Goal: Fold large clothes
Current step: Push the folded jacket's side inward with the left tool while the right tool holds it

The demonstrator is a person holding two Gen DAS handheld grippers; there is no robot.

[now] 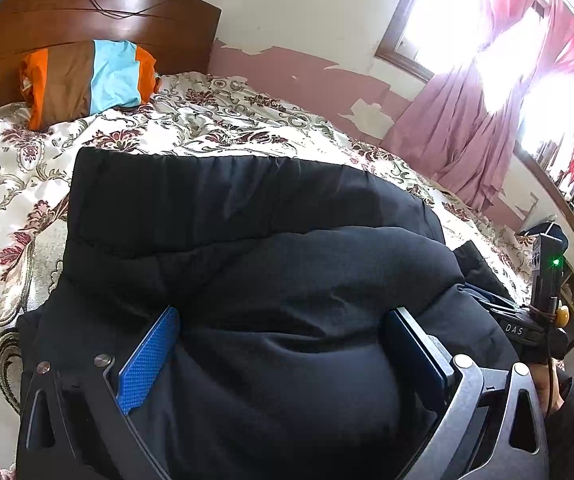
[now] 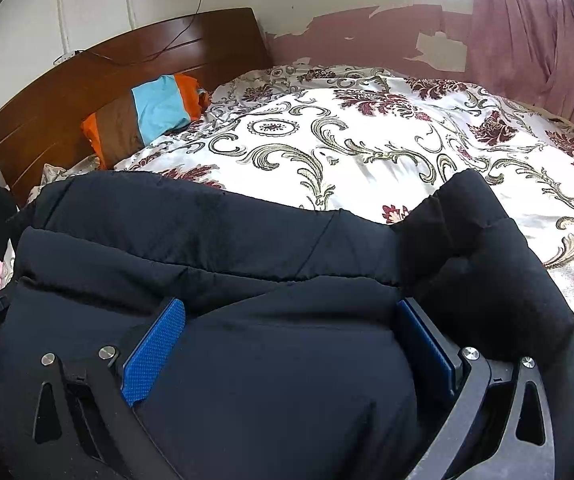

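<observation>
A thick black padded coat (image 1: 247,248) lies across a bed covered by a floral bedspread (image 1: 207,120), white with dark red flowers and grey-gold scrolls. The coat is bunched into a bulky mound near the bed's front edge, well apart from a pillow (image 1: 87,80) striped in orange, brown and pale blue that leans against the wooden headboard (image 1: 87,8).

Both tools are buried in the coat. The left gripper (image 1: 283,352) has its blue-padded jaws spread wide, with a fat roll of coat filling the space between them and pressing against both pads. The right gripper (image 2: 291,344) shows the same — jaws wide apart, padded fabric packed between them and touching each pad. Whether either is squeezing the fabric or only pushed around it cannot be told.

From the right wrist view, a loose part of the coat, possibly a sleeve or a corner, sticks up at the right side. Pink curtains (image 1: 467,128) hang by a bright window.

The folding looks under way but unfinished: the coat seems doubled over at least once, yet it is lumpy, uneven, and not a flat, tidy bundle.
</observation>
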